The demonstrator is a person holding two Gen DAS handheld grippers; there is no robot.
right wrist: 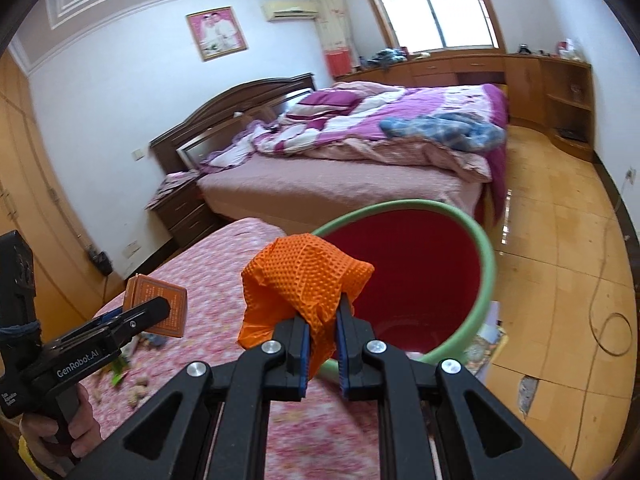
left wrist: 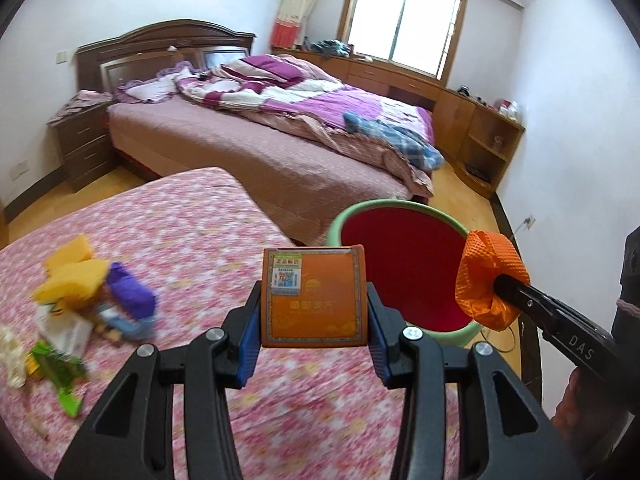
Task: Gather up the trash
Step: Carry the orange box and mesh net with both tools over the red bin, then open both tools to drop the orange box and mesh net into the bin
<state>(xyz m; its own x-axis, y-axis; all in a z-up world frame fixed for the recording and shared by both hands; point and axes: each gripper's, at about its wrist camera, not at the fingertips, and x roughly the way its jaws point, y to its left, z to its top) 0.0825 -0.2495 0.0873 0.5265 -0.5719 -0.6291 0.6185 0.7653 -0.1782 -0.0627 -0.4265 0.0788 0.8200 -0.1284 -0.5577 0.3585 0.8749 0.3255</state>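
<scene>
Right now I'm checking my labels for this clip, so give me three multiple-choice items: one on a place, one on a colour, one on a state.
1. Where is the leftover litter pile?
A. on the floral-covered surface
B. inside the bin
C. on the far bed

2. What colour is the bin inside?
A. blue
B. red
C. white

3. What is the right gripper doing?
A. hanging open
B. clamping the orange box
C. clamping the orange mesh wad

Answers: 1 A, the scraps lie on the floral cloth. 2 B, red interior, green rim. 3 C, its jaws pinch the wad; the left gripper holds the orange box.
</scene>
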